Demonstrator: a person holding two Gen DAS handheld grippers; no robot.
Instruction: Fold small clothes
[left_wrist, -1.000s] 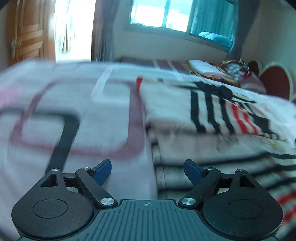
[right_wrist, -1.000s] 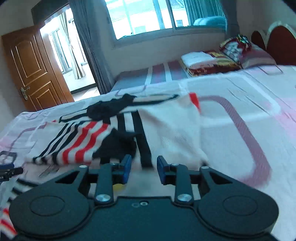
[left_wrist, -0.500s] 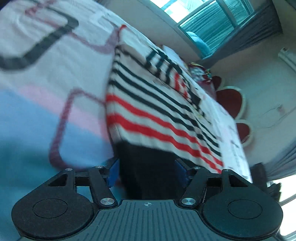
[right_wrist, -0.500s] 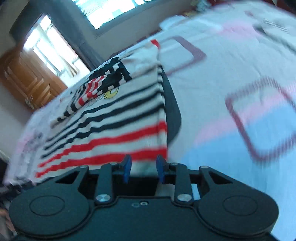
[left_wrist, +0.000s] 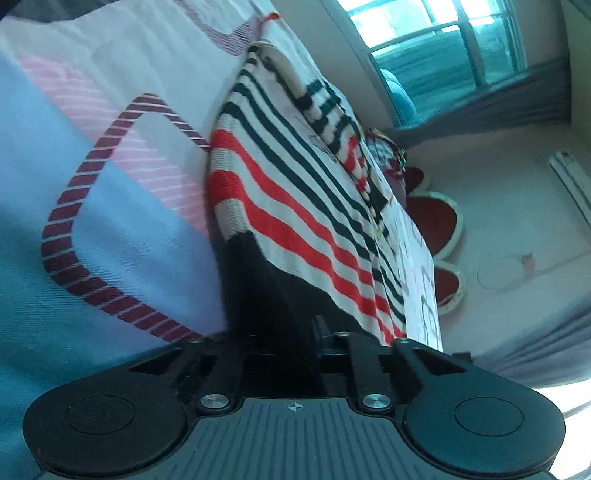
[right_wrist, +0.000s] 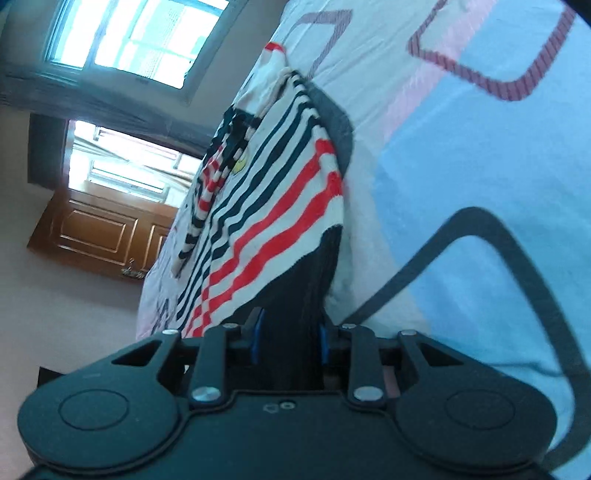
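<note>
**Both claws at the black hem; garment runs away along the bed**

The striped sweater (left_wrist: 295, 192) is laid flat on the bed (left_wrist: 110, 206), its long axis running straight ahead from both claws. The left claw (left_wrist: 284, 343) is shut on the black hem band at one corner. The right claw (right_wrist: 288, 332) is closing, the same band between its blue pads (right_wrist: 255, 334). Each hand is nearest its own corner. The fold is judged to run forward, hem toward collar.

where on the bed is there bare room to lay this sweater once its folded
Bare bedsheet lies open beside the striped sweater, on the side away from the headboard. The right wrist view shows the same for the sheet past the sweater's other edge. Toward the pillows it is crowded.
</note>
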